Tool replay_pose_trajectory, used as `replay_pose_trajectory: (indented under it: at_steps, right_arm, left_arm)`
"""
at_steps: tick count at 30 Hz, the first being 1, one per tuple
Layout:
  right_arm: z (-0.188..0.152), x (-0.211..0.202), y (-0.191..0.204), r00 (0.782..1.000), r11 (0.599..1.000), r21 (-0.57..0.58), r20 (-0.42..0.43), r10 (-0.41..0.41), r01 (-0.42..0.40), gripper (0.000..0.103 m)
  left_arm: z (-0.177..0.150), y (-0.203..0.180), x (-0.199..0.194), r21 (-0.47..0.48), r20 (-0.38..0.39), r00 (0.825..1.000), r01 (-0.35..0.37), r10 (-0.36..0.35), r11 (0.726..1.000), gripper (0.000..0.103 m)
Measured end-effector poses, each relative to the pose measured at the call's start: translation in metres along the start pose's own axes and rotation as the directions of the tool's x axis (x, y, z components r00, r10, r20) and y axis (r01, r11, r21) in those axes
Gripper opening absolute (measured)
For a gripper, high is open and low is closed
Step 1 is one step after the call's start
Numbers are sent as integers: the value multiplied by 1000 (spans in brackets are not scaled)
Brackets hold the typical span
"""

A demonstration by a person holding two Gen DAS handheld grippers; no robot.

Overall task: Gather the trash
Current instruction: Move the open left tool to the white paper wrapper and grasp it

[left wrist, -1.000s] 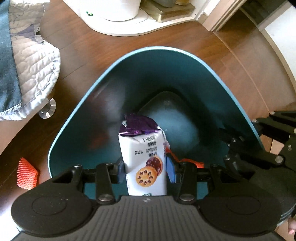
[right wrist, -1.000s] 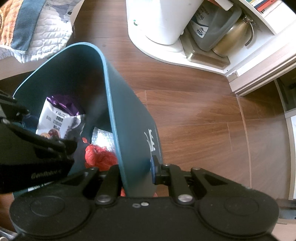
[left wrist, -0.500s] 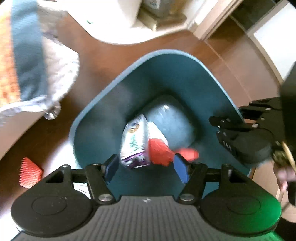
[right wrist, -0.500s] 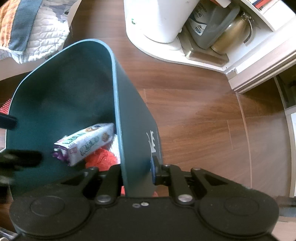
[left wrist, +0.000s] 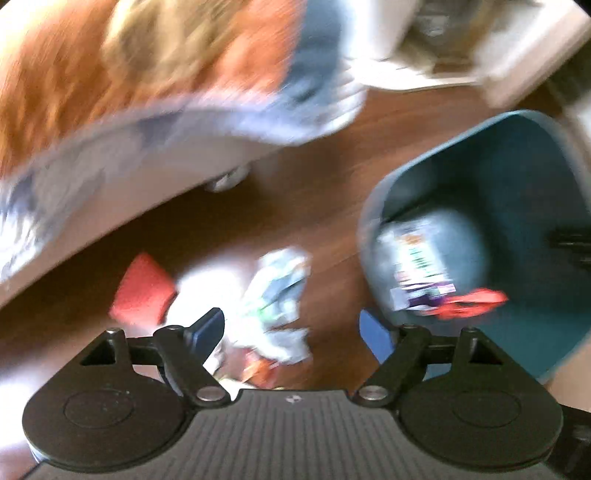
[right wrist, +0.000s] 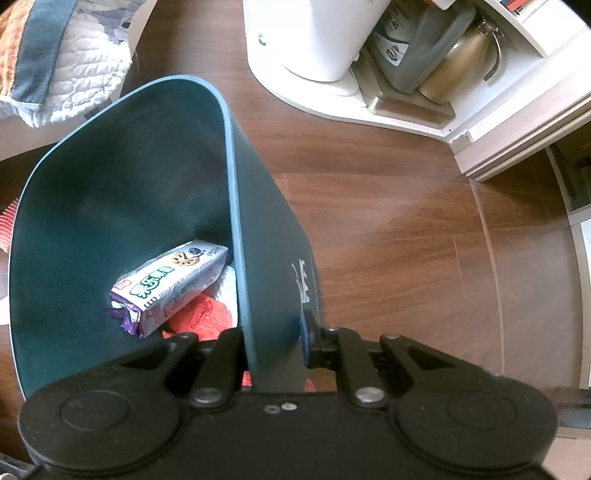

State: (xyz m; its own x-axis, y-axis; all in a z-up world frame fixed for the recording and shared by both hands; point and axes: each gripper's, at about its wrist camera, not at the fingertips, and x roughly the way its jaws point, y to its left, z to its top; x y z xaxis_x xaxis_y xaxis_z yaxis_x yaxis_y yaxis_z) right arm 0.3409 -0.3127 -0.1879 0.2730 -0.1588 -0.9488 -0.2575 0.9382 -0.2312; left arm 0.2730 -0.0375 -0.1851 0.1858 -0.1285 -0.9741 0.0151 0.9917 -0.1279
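Note:
A dark teal bin (right wrist: 122,177) stands on the wood floor, and my right gripper (right wrist: 273,347) is shut on its near wall. Inside lie a white and purple cookie packet (right wrist: 173,288) and red netting (right wrist: 207,317). The left wrist view is blurred: the bin (left wrist: 517,166) sits at the right with the packet (left wrist: 417,266) in it. My left gripper (left wrist: 291,332) hangs over the floor left of the bin, its jaws opening, nothing gripped. Below it lies a crumpled white and blue wrapper (left wrist: 277,295), with a red net piece (left wrist: 142,288) to its left.
A quilted orange, blue and white blanket (left wrist: 147,74) on a pale piece of furniture fills the upper left. A white appliance (right wrist: 314,33), a grey jug (right wrist: 417,44) and a brass kettle (right wrist: 461,62) stand by a low shelf at the back right.
My left gripper let the cookie packet fall into the bin, opened wider and swung left over the floor trash. The right gripper kept still on the bin wall.

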Motion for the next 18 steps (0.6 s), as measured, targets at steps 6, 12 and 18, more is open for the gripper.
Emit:
replay_pose_trajectory:
  at_steps: [6, 12, 18]
  right_arm:
    - [-1, 2, 2, 1000, 1000, -10, -14, -6, 6, 11]
    - [-2, 6, 4, 999, 999, -31, -37, -27, 26, 10]
    - [-1, 11, 11, 997, 997, -64, -60, -38, 34, 11]
  left_arm:
    - [-28, 40, 62, 33, -112, 983, -142, 145, 989, 80]
    - [-48, 61, 123, 98, -219, 955, -181, 199, 979, 80]
    - [-57, 76, 167, 161, -275, 930, -206, 244, 965, 80]
